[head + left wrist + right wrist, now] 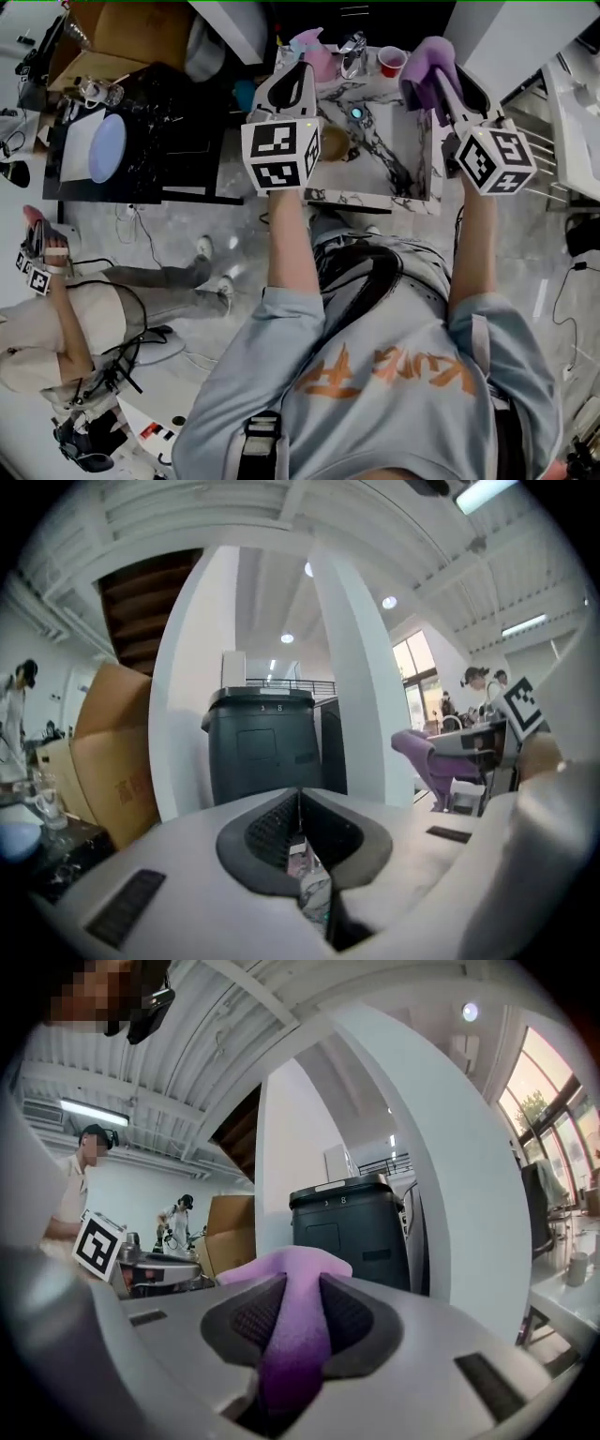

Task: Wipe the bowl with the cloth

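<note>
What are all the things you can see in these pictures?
cloth: one, purple, pinched in the right gripper
marble basin: one, white with dark veins, below both grippers
round thing: one, brown, in the basin, mostly hidden by the left gripper; maybe the bowl
cup: one, red, at the basin's far edge
bin: one, dark grey, beside a white pillar
cardboard box: one, brown, far left
dish: one, pale blue, on the black table at left
other person: one, pale clothes, lower left
left gripper: one, grey, jaws shut, empty
right gripper: one, grey, jaws shut on the cloth
</note>
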Motion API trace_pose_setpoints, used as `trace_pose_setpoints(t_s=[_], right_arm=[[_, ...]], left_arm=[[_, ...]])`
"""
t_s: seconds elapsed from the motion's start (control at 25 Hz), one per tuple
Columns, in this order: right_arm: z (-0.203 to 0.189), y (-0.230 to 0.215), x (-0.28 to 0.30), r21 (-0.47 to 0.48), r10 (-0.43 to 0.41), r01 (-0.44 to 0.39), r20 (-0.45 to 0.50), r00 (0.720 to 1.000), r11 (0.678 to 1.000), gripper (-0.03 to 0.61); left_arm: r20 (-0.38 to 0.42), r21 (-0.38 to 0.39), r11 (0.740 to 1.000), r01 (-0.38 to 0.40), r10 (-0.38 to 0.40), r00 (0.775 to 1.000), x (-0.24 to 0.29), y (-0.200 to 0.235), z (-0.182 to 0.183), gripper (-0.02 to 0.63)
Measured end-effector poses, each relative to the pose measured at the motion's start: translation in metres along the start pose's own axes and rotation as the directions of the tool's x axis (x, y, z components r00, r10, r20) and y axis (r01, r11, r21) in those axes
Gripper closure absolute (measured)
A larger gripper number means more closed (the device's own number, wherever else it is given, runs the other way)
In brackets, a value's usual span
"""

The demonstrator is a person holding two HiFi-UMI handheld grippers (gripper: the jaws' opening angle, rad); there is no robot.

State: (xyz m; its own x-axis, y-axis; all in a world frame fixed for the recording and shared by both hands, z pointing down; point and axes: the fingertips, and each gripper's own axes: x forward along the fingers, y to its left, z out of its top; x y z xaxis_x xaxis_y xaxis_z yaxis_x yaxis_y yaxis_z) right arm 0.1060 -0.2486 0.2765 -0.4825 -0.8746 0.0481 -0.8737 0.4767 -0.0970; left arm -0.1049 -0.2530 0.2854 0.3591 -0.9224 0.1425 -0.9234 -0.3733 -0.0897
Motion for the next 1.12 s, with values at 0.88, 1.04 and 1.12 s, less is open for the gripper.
trace_pose_setpoints(t_s=[0.88,1.04,1.12], right_arm=[[0.025,0.036,0.028,-0.068,0.021,-0.016,0.077,0.997,0.998,0.456],[0.026,0.036,0.029,-0.076,0.027,-0.022,0.073,0.997,0.997,0.456],[0.025,0.033,0.028,-0.078,0.026,-0.02,0.072,0.997,0.997,0.456]], left_arm=[[0.045,-0.048,0.986,-0.161,0.163,0.986,-0.043,0.05,0.001,0.586],[0.054,-0.058,0.986,-0.156,0.159,0.986,-0.041,0.049,0.003,0.586],[0.06,-0.067,0.986,-0.15,0.155,0.986,-0.04,0.048,0.004,0.586]])
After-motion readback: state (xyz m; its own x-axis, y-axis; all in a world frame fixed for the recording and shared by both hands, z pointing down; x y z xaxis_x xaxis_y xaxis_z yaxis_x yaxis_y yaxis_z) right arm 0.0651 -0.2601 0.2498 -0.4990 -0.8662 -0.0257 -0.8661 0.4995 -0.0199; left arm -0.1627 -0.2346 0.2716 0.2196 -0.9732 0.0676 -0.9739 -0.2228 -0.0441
